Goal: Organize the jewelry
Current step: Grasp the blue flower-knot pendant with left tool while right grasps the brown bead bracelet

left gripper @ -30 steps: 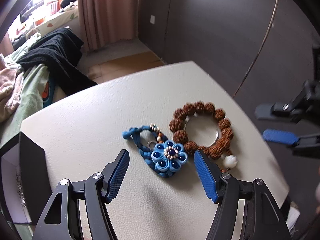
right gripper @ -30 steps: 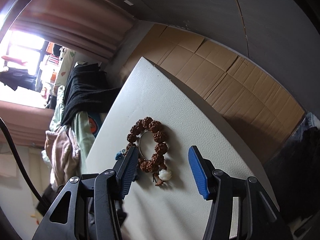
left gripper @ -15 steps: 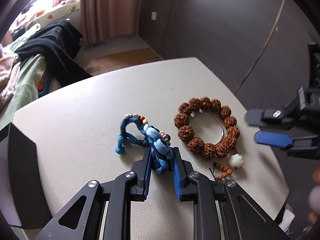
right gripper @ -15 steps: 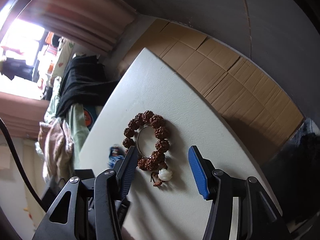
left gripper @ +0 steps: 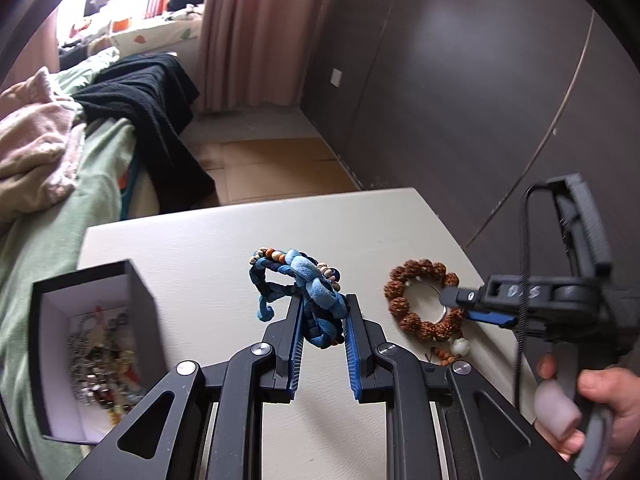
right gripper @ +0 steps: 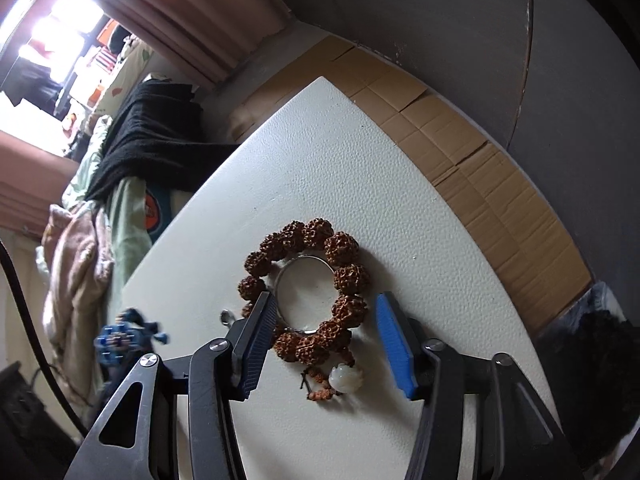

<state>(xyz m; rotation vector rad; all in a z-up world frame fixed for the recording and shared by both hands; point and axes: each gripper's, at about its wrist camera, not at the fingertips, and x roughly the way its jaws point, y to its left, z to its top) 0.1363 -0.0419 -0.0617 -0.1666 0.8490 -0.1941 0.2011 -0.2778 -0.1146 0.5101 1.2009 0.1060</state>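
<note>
You had the left gripper (left gripper: 322,328) clamped on the soft blue braided-fabric bracelet (left gripper: 316,300), lifted off the white table (left gripper: 192,256) near the black jewelry box (left gripper: 138,292), your right gripper (right gripper: 324,344) wide open over the hard brown seed-bead bracelet (right gripper: 308,288); no legible writing.

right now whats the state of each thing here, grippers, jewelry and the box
left gripper: shut on the blue bracelet
blue bracelet: pinched between the fingers, lifted off the table
right gripper: open, straddling the brown bead bracelet
brown bead bracelet: lying flat on the table, not gripped
silver ring: flat inside the bead loop
box: open, holding jewelry
</note>
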